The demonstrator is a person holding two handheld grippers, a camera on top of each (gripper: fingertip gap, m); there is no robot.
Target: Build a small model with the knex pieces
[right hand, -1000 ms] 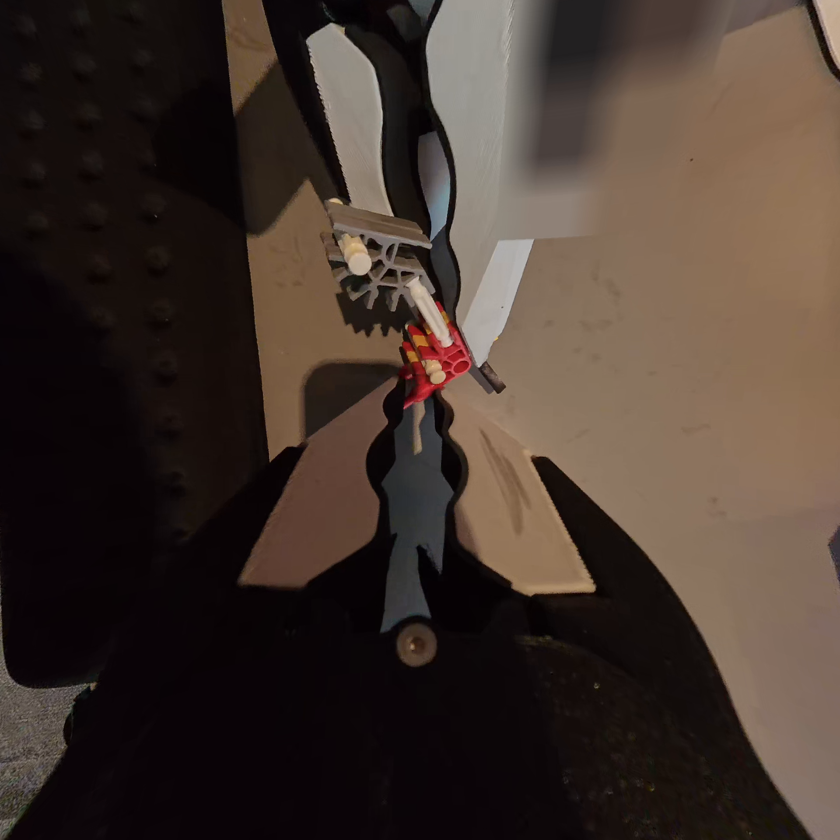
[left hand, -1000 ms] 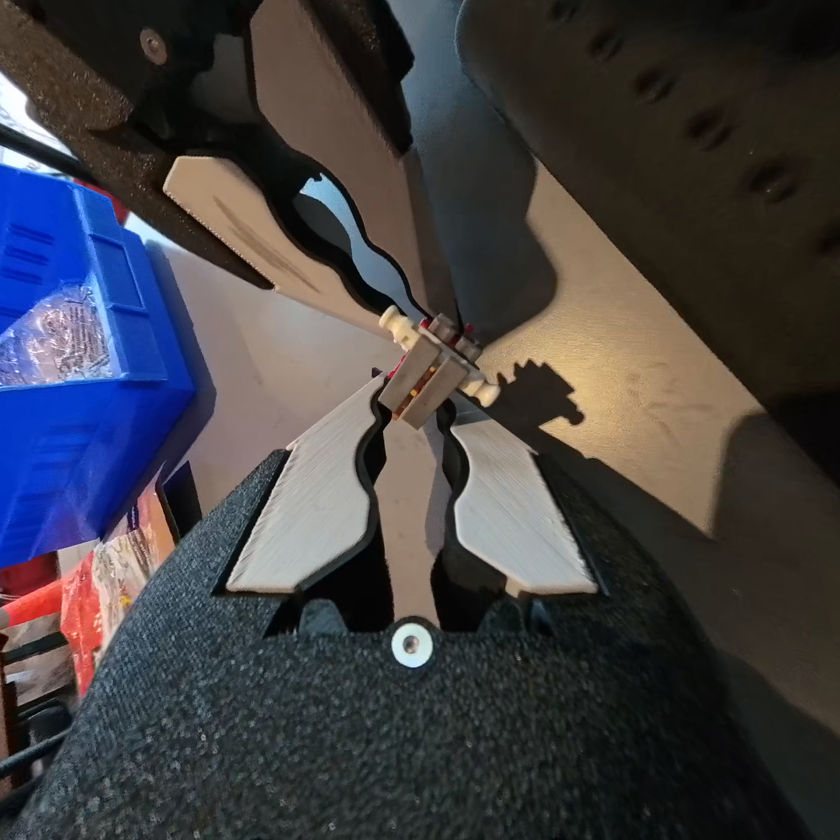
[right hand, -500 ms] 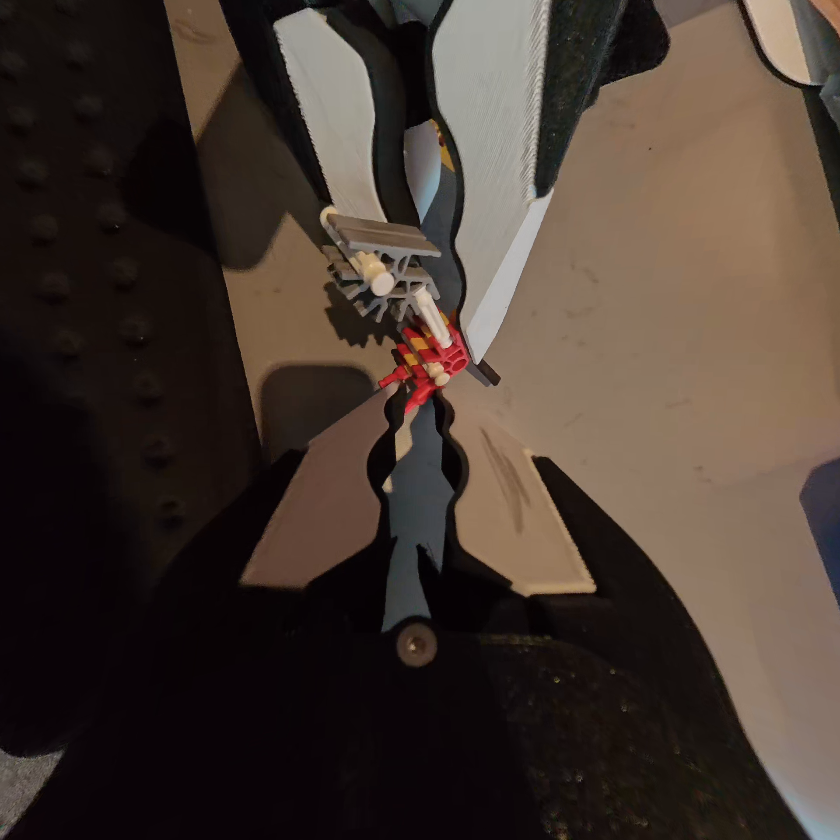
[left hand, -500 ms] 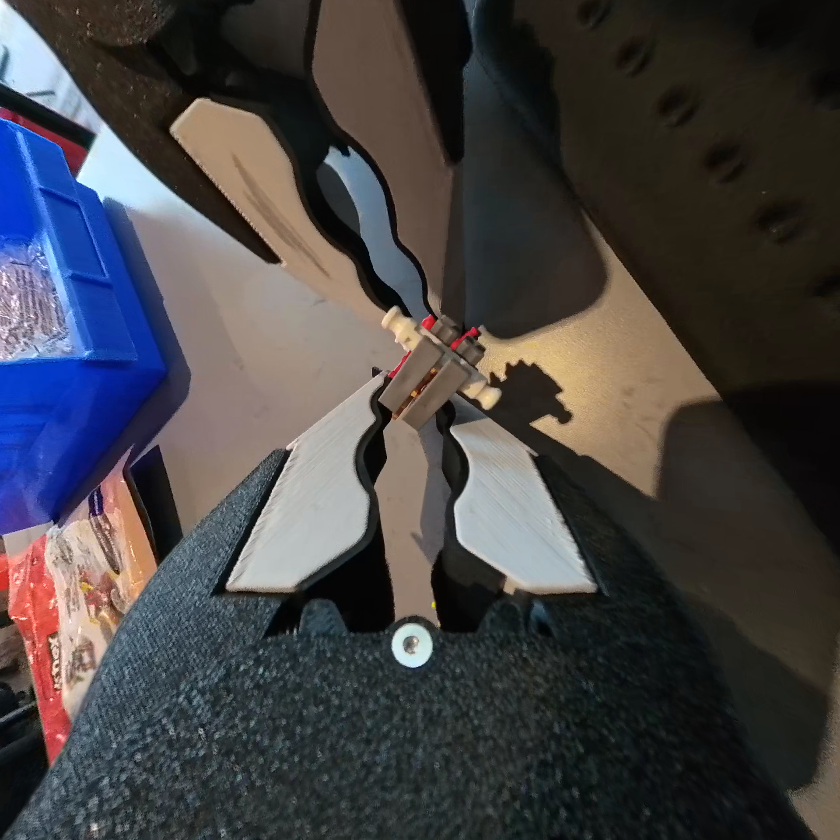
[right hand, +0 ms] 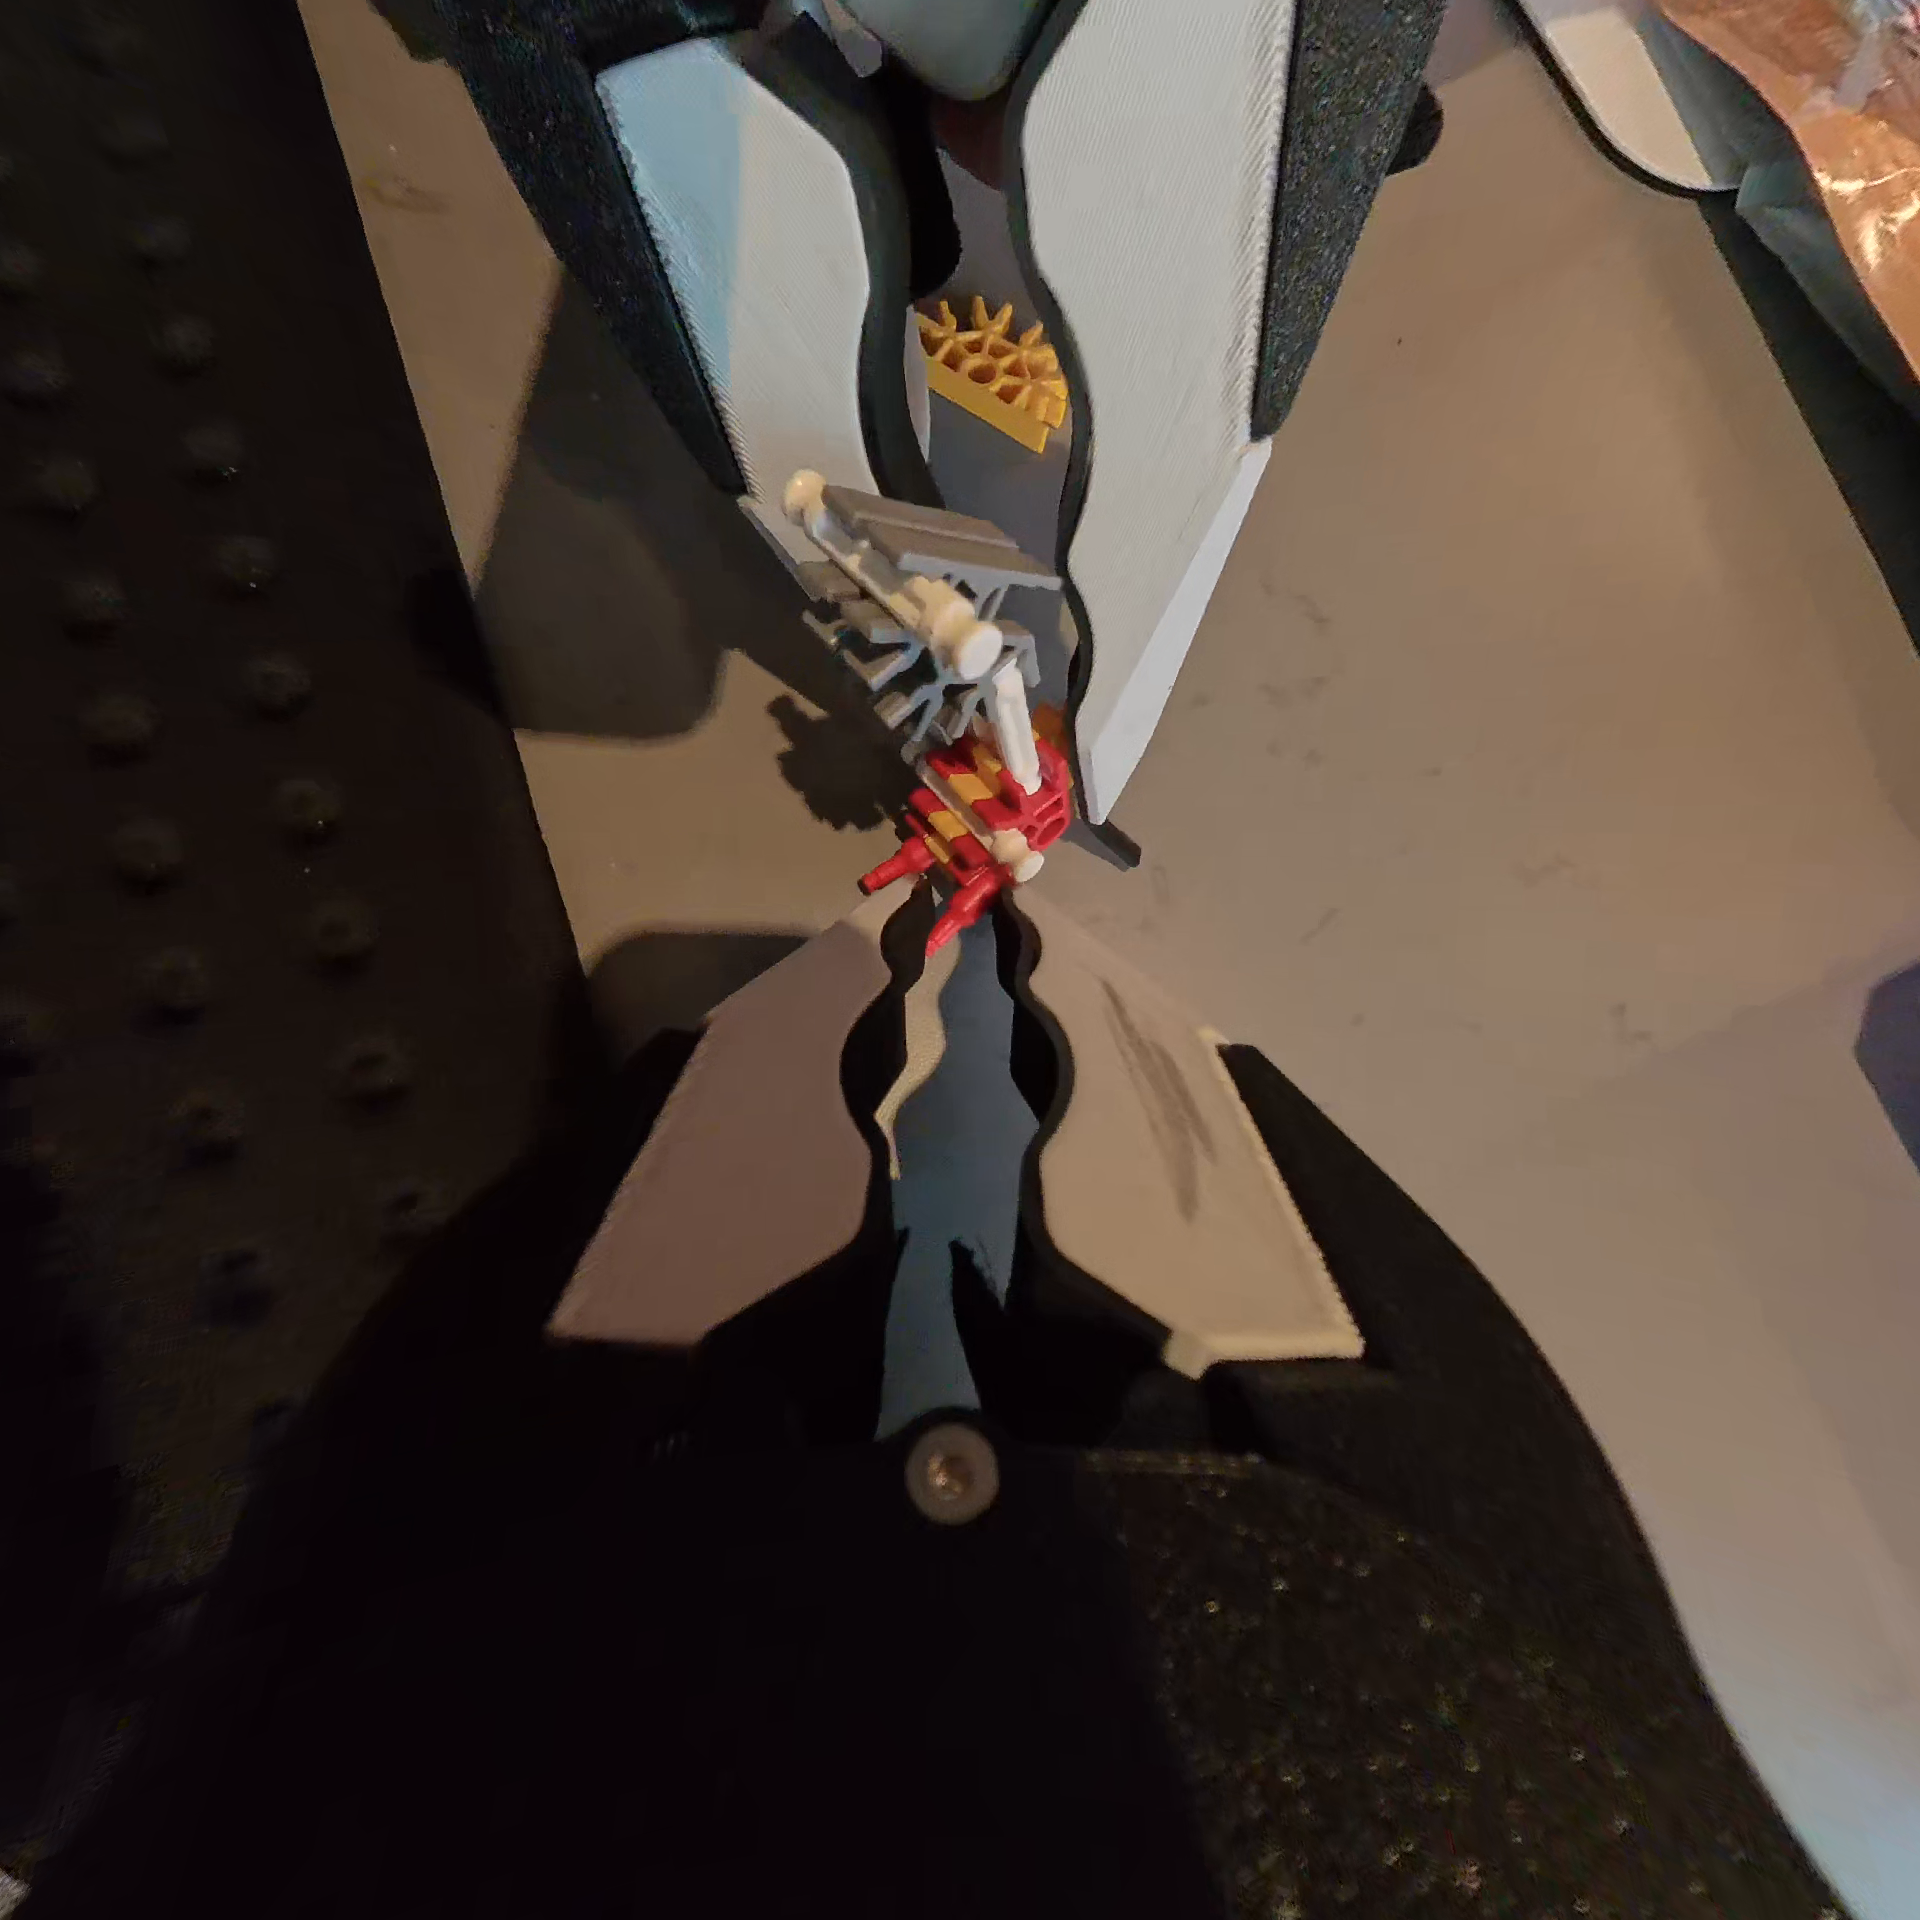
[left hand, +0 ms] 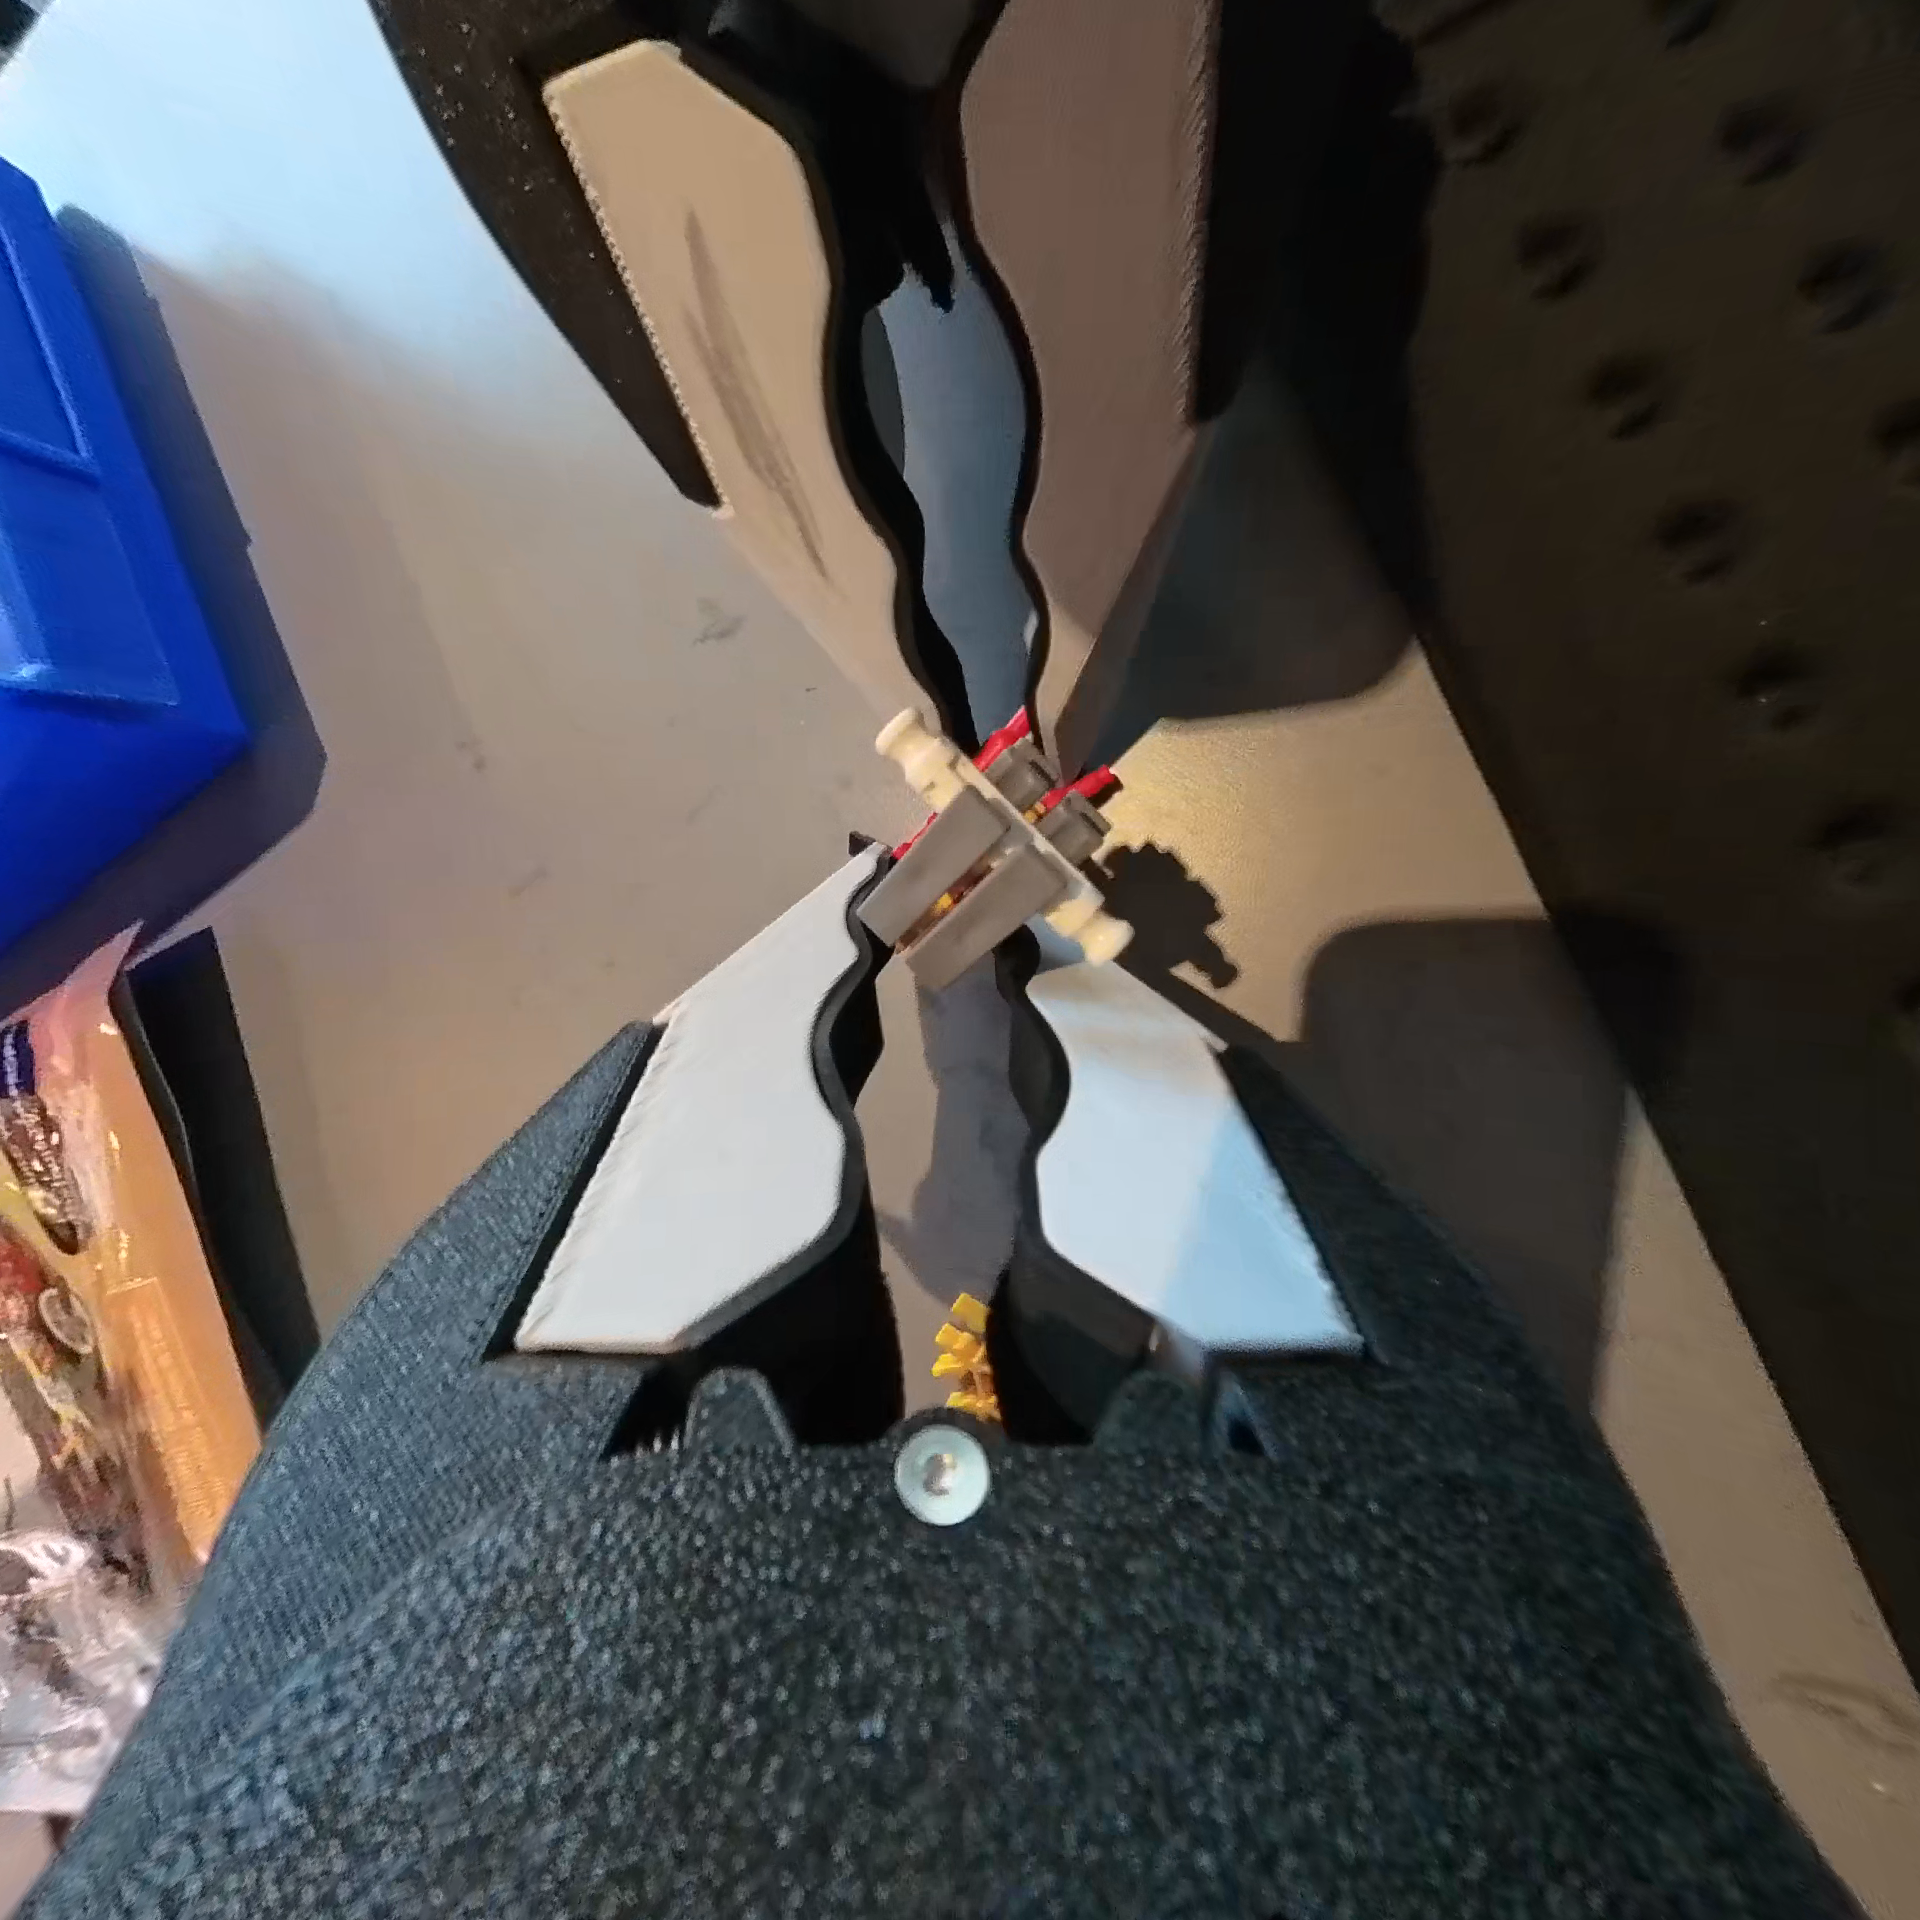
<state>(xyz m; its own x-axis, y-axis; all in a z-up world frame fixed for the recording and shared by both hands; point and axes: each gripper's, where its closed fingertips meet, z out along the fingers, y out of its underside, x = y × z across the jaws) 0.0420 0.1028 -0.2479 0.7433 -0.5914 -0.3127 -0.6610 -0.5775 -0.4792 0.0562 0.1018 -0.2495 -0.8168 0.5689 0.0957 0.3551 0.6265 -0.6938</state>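
A small toy assembly hangs between my two grippers, which face each other tip to tip above a beige table [left hand: 540, 727]. Its grey connector piece [left hand: 966, 883] with white rods [left hand: 914, 750] sits in my left gripper [left hand: 940, 925], which is shut on it. Its red and yellow end [right hand: 987, 821] sits at my right gripper [right hand: 956, 920], which is shut on a red rod. The left gripper [right hand: 987, 582] comes in from the top of the right wrist view. The right gripper [left hand: 987, 717] comes in from the top of the left wrist view.
A loose yellow connector [right hand: 992, 374] lies on the table under the left gripper and also shows in the left wrist view [left hand: 961, 1361]. A black studded mat [left hand: 1714, 520] borders the table. A blue bin [left hand: 94, 520] and printed packets [left hand: 94, 1195] stand at the left.
Both grippers keep their hold on the assembly. The pair has swung away from the blue bin, the right gripper now stands more upright, and the yellow connector has come into view.
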